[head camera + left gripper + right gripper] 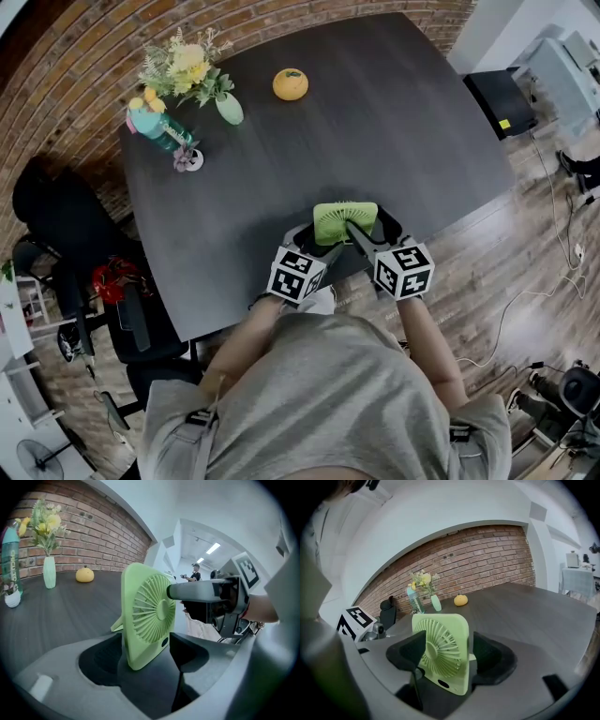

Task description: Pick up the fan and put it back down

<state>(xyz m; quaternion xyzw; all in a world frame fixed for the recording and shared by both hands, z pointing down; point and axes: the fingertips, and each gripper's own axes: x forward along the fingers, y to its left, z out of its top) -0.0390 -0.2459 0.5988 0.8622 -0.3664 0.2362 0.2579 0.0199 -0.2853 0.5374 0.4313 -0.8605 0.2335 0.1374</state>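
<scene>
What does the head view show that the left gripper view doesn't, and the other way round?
Only the head view: the black chair and the wooden floor. Only the left gripper view: a distant person under ceiling lights. Both: the green fan, the right gripper closed on it, the orange fruit, the vase and the dark table.

— What carries the things?
— A dark counter (394,131) with wood grain and rounded corners.
— What lies on it?
— Far ahead of the left claw (317,242) and the right claw (367,231) lies a round orange fruit (291,84). Ahead and to the left, near each other, are a pale green vase (229,109) with flowers, a teal bottle (161,129) and a small white pot (190,160).
— And at the claws?
— The green fan (345,220) is upright at the near edge, and both claws are closed on it. If its foot touches the counter, I cannot tell.
</scene>
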